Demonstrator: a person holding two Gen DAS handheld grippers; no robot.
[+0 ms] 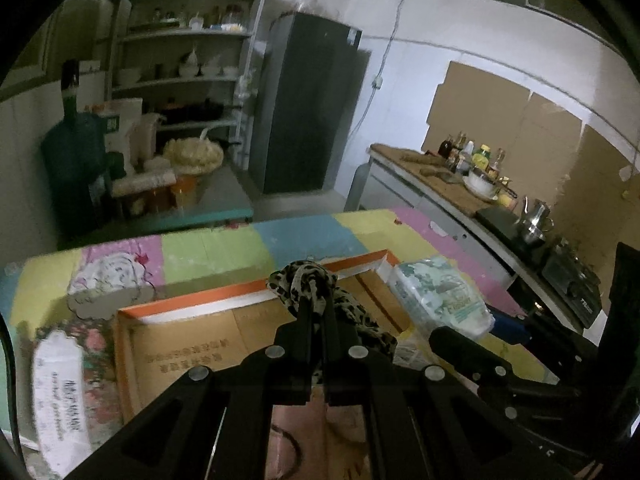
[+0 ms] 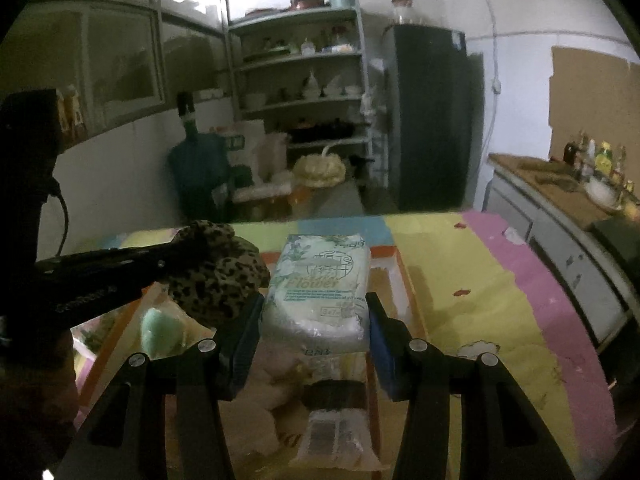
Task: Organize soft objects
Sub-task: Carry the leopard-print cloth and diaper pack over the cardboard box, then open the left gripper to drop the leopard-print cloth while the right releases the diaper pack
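Leopard-print fabric, a scarf [image 1: 310, 280] by the look of it, is bunched up and pinched tight in the left gripper [image 1: 316, 308], whose fingers are pressed together on it. It's held over the far edge of an open cardboard box [image 1: 192, 344] with an orange rim, which sits on a table covered in a pastel patchwork mat [image 1: 224, 246]. The right gripper [image 2: 314, 320] has its blue pads squeezing both sides of a plastic-wrapped tissue pack [image 2: 320, 284] (label reads something like "Flower"), held above the box's right side. Down in the box there's a mint-green soft thing [image 2: 160, 330] near the left wall and a clear-wrapped packet [image 2: 336, 436] closer to the near edge. Everything's a bit motion-blurred.
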